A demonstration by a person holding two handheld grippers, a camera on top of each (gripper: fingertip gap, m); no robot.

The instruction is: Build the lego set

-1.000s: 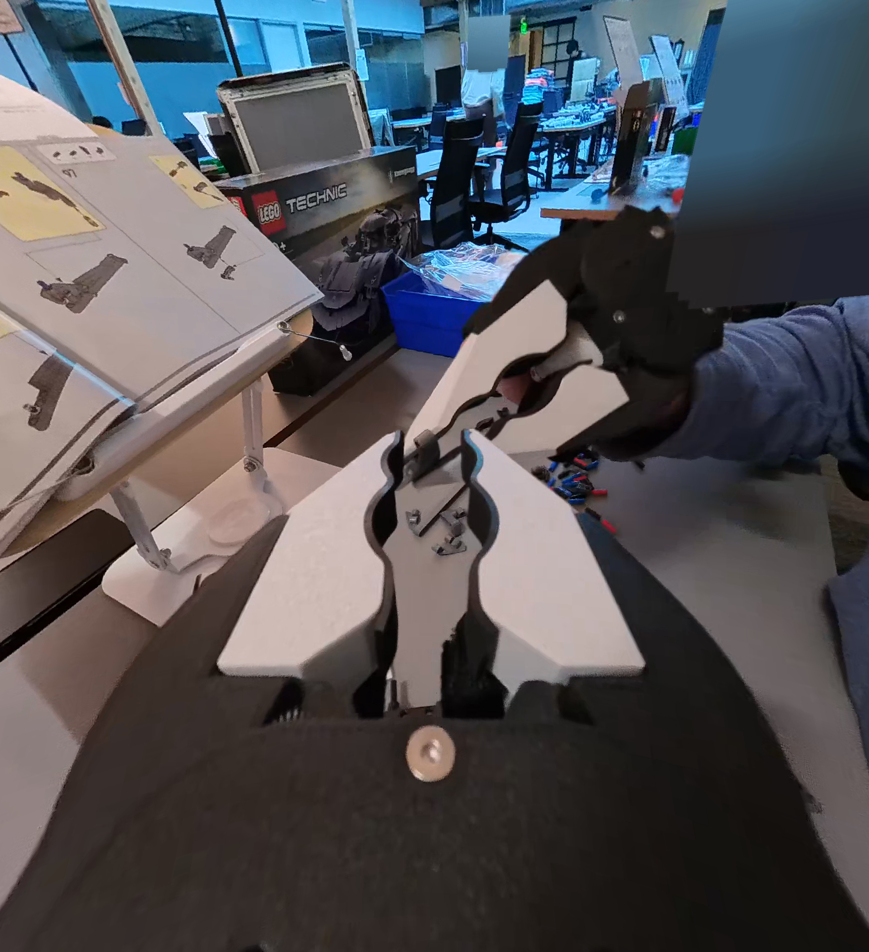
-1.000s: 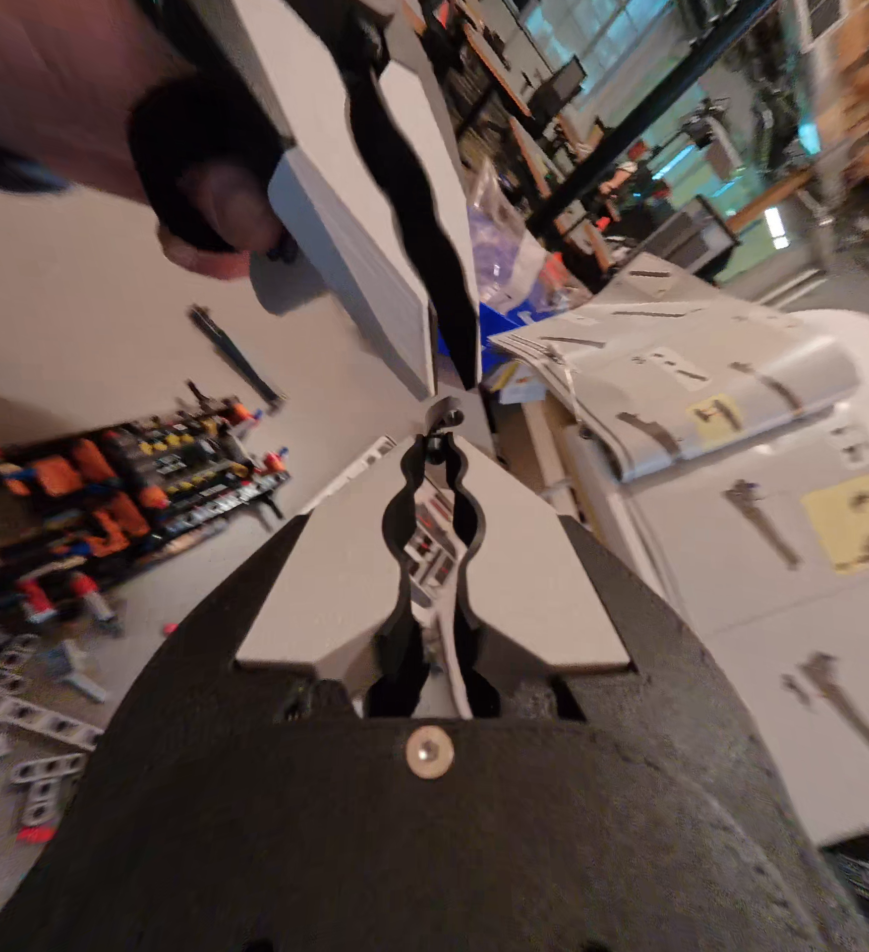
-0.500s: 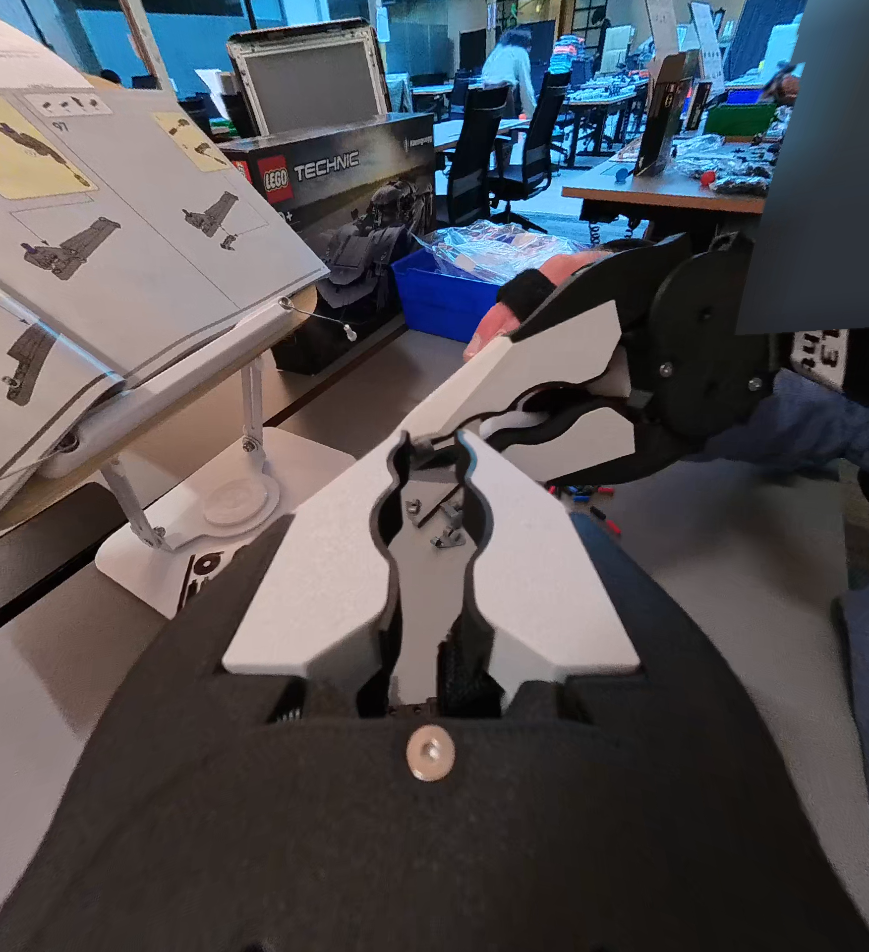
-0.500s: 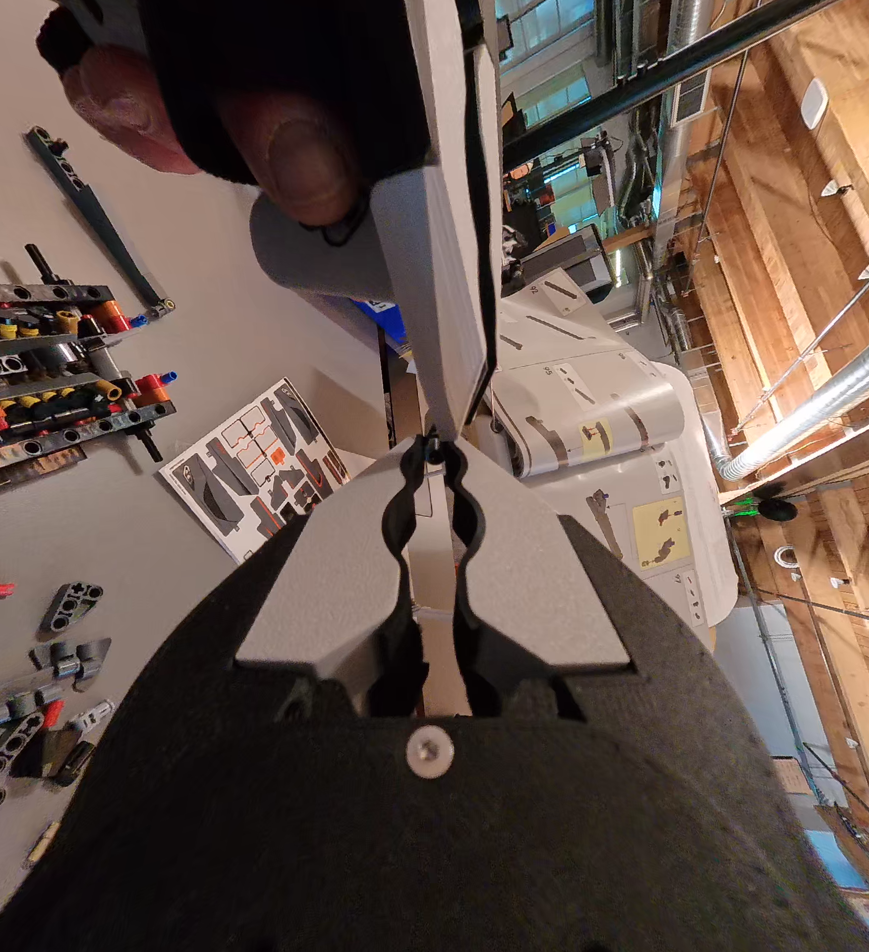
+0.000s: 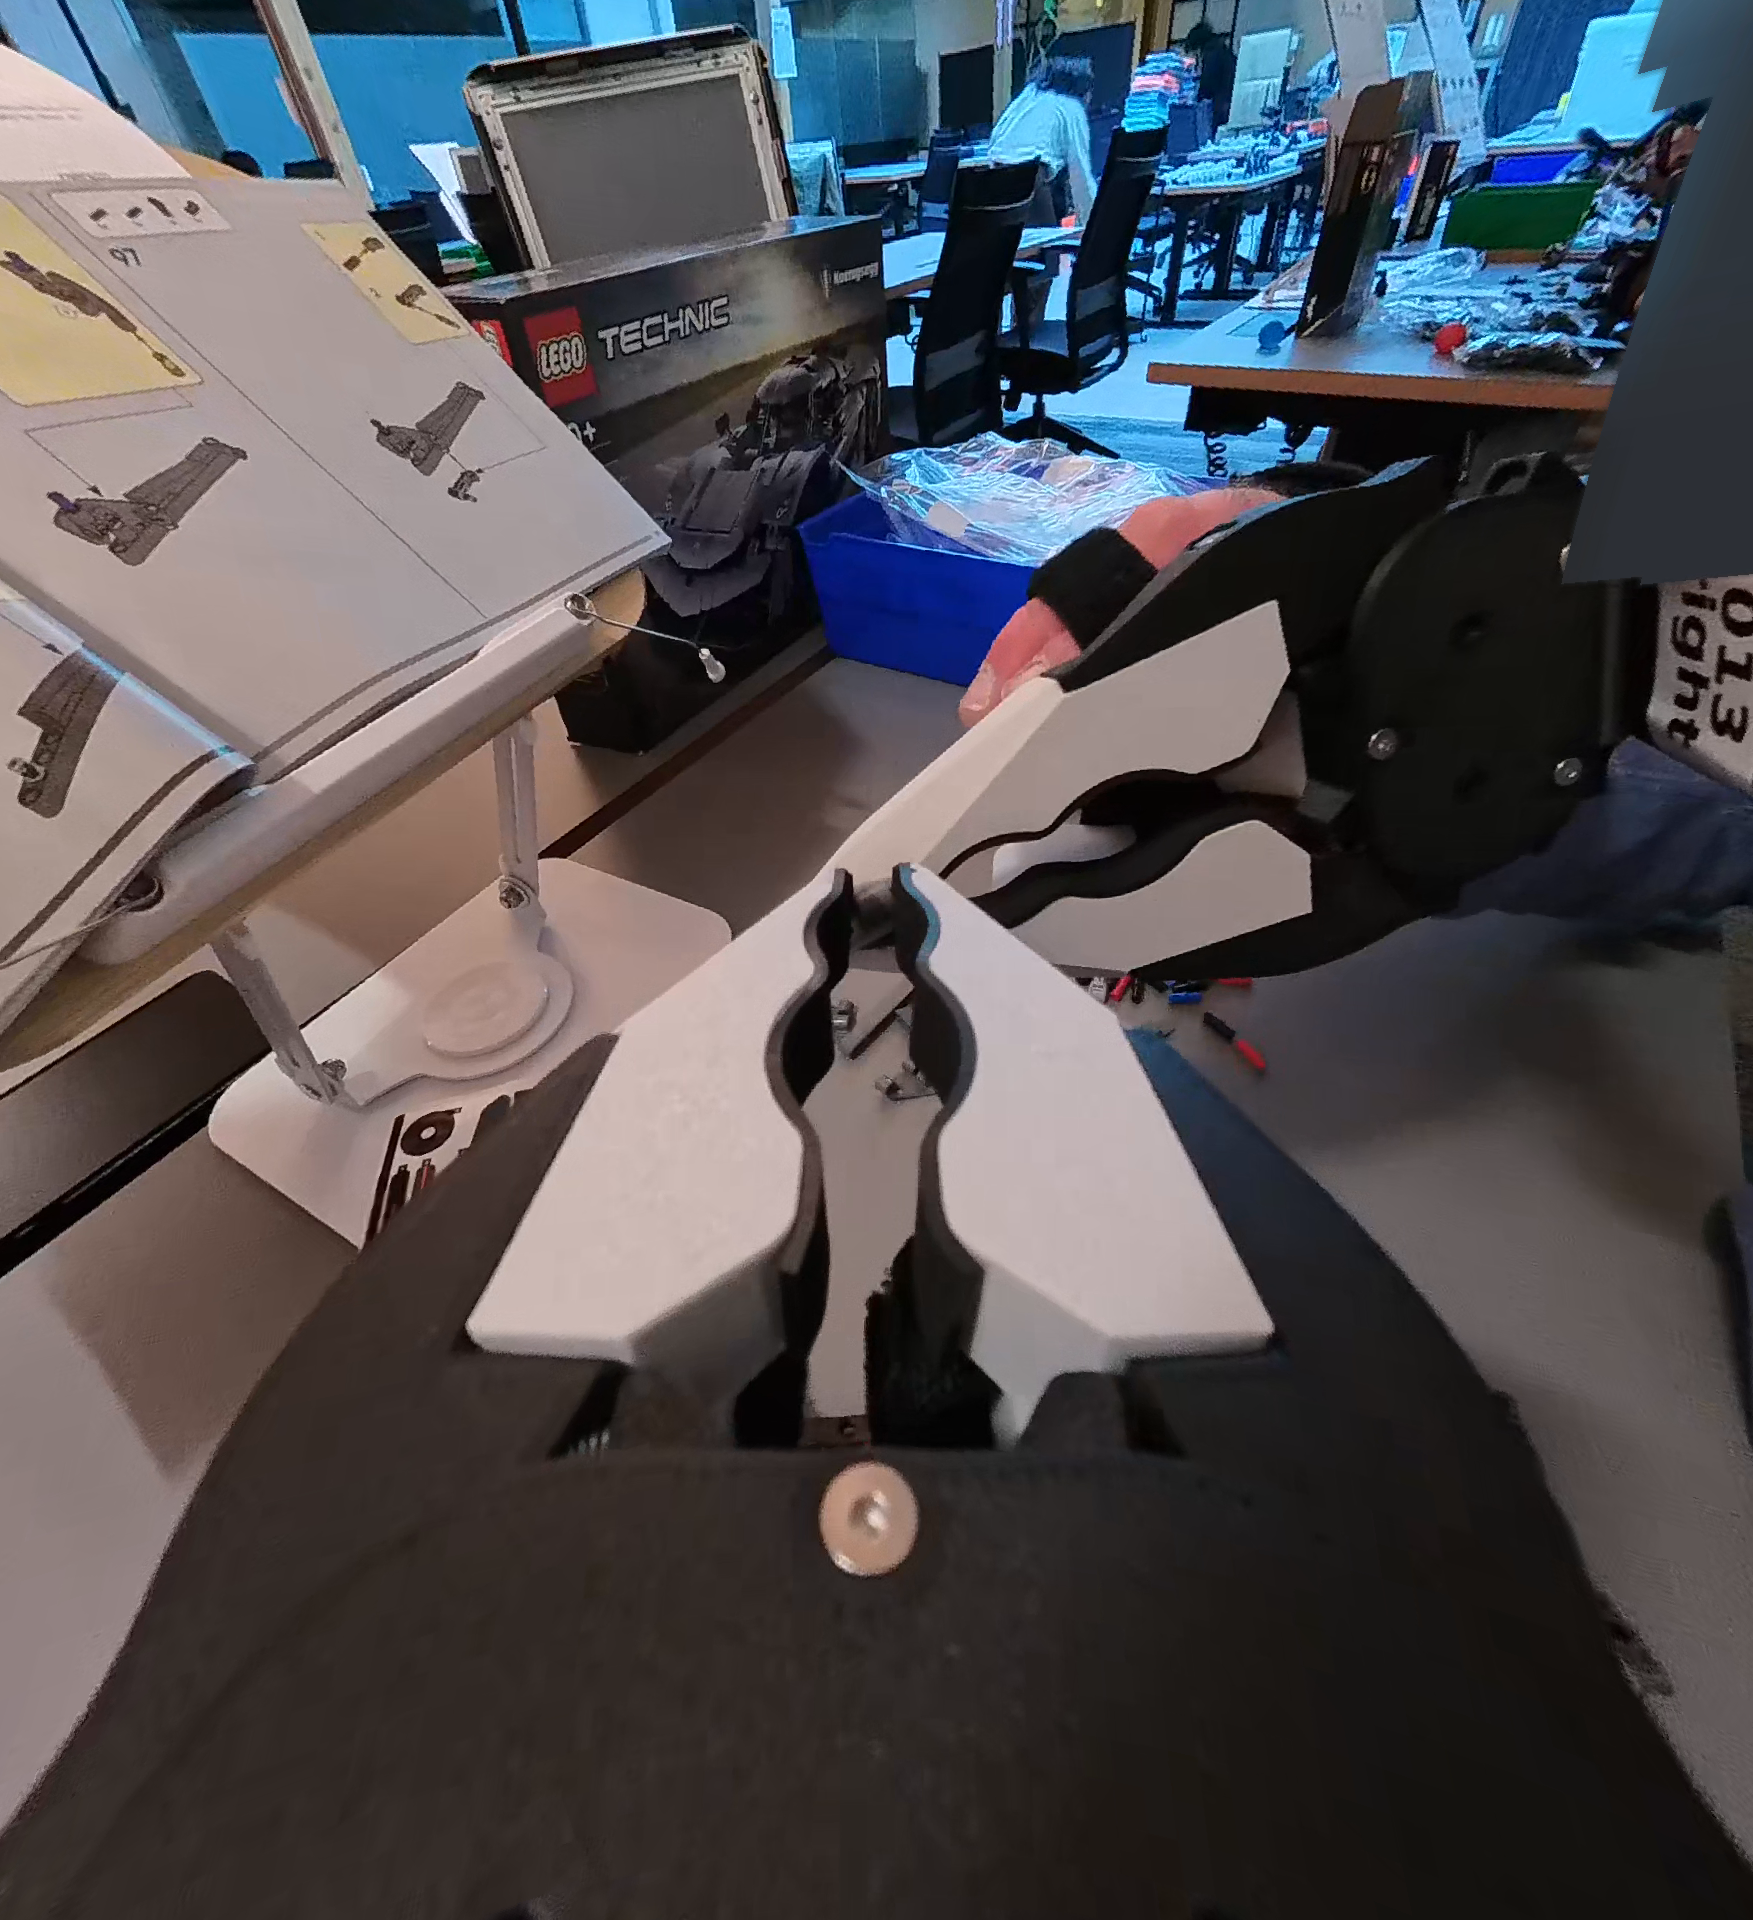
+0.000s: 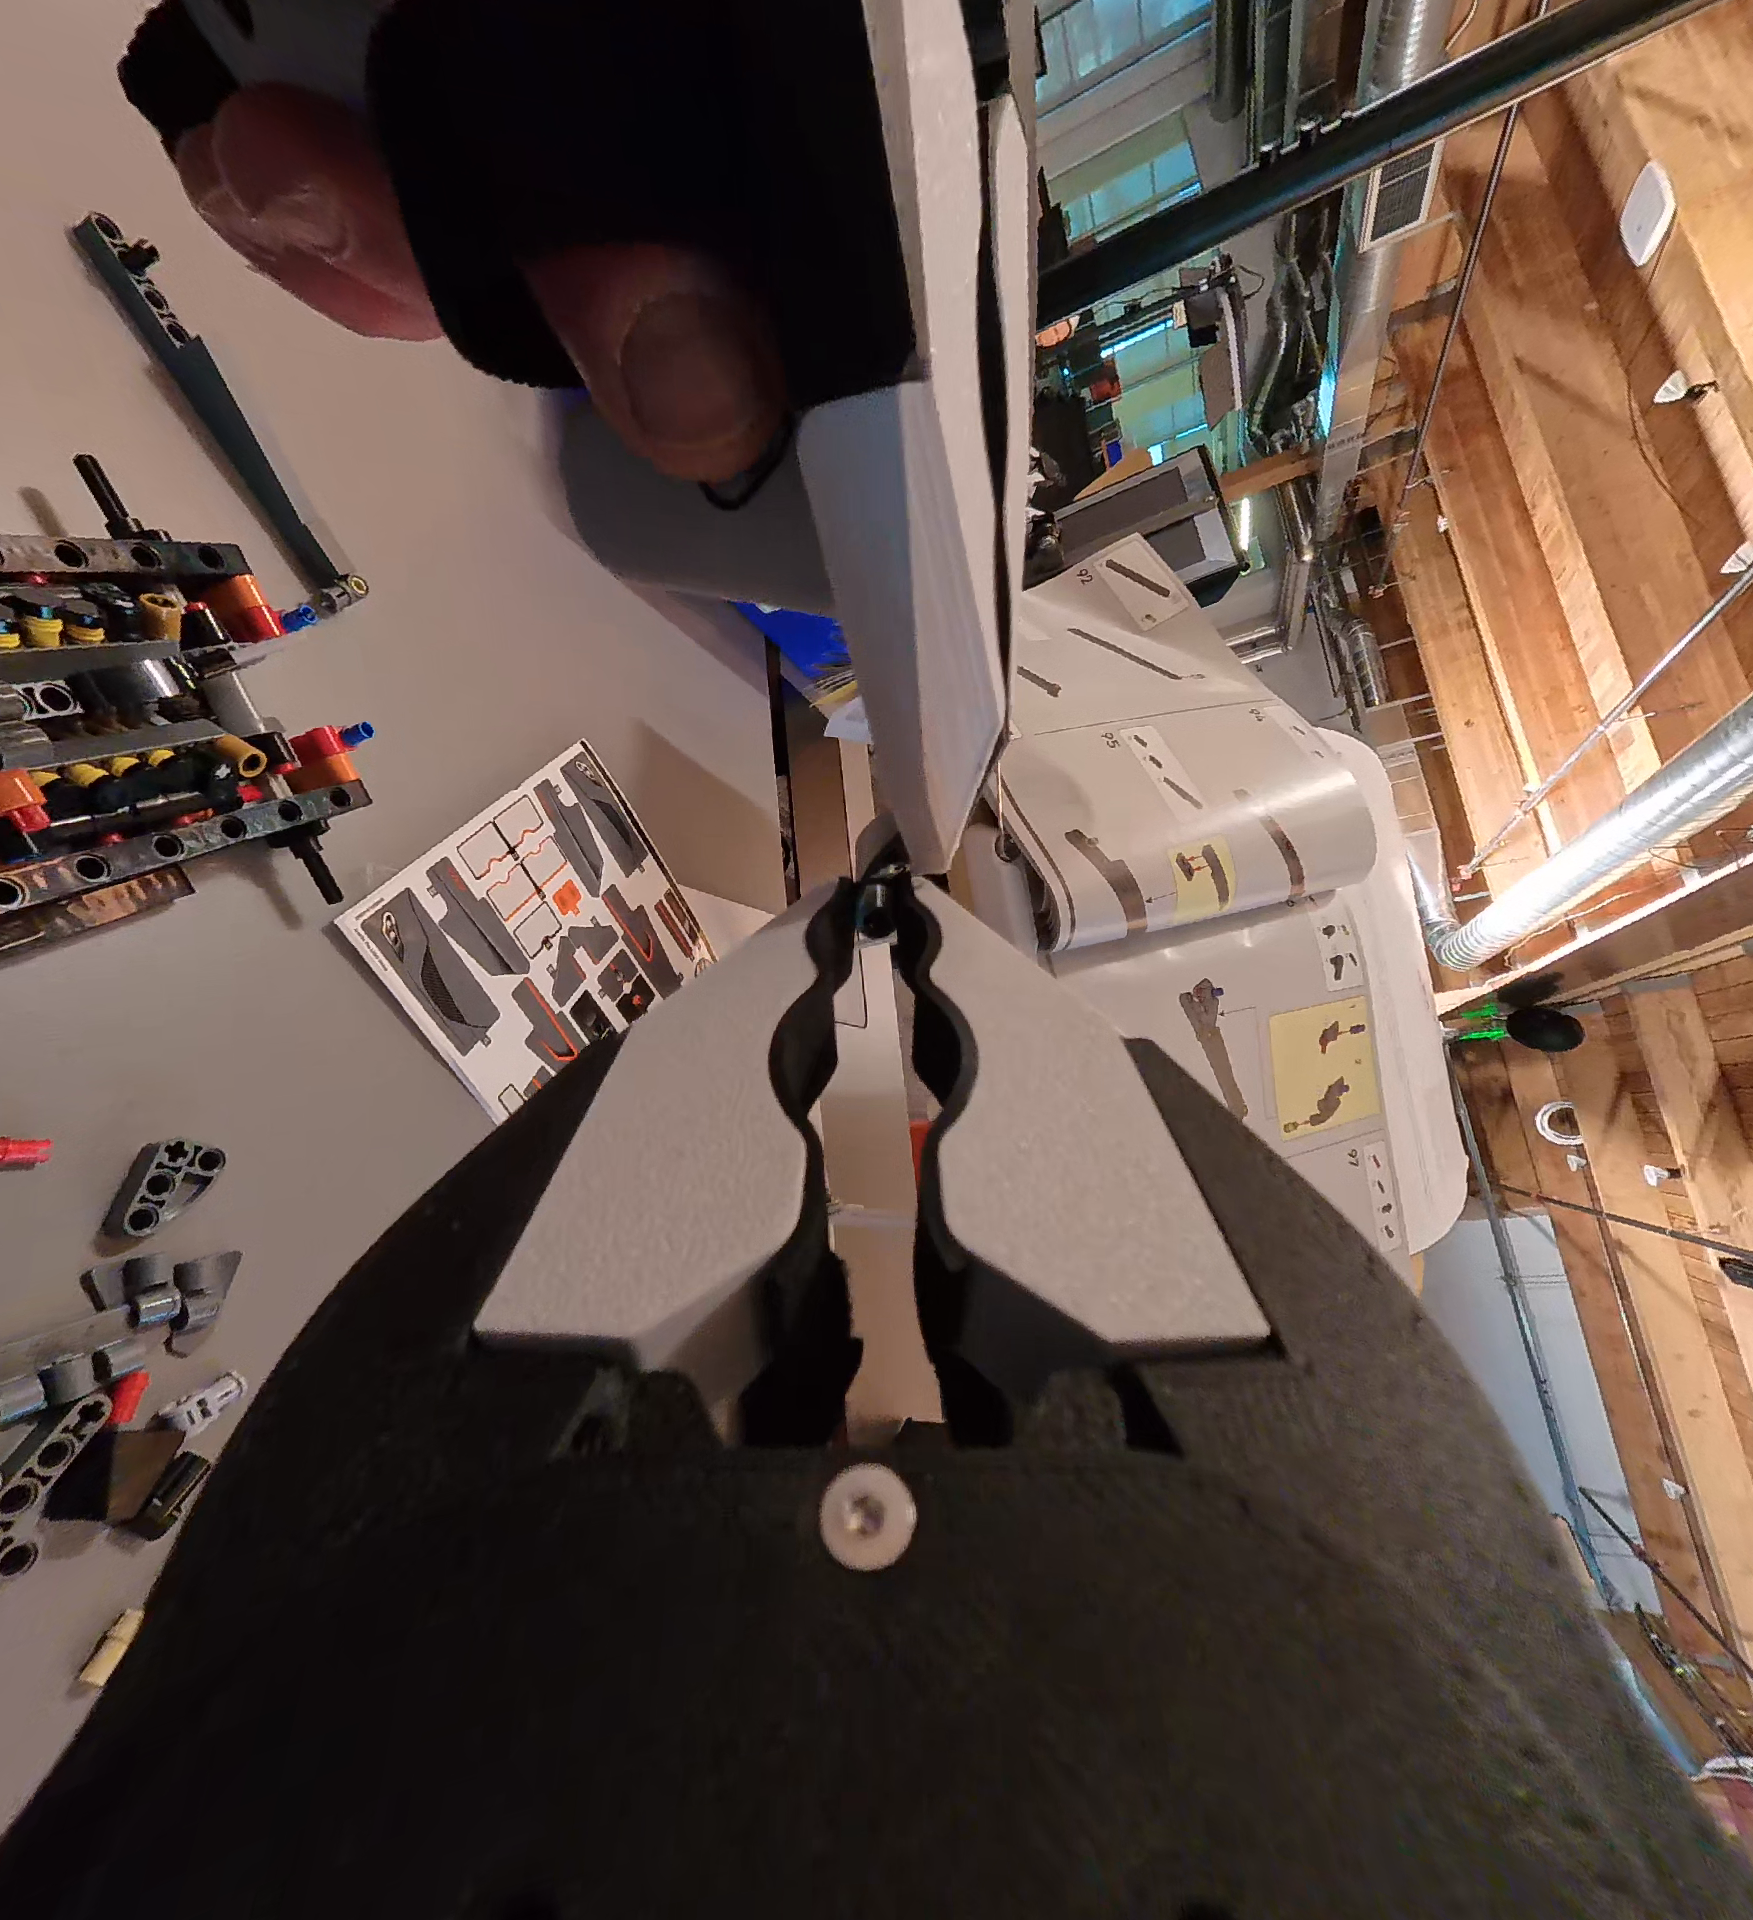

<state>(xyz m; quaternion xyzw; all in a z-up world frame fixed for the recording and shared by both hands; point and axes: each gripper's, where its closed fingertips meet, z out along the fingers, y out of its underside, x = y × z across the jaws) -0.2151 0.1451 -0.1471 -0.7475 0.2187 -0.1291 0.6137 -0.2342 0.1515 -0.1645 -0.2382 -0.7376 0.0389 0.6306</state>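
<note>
We see left gripper and right gripper tip-to-tip, both jaws pinched narrow on one small dark piece.

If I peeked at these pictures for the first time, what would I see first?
Probably the two white claws meeting tip to tip in mid-air: the left claw and the right claw, both nearly shut around a tiny dark piece. Next, the big instruction booklet propped open on its stand at the left, and the colourful half-built model lying on the grey table.
</note>
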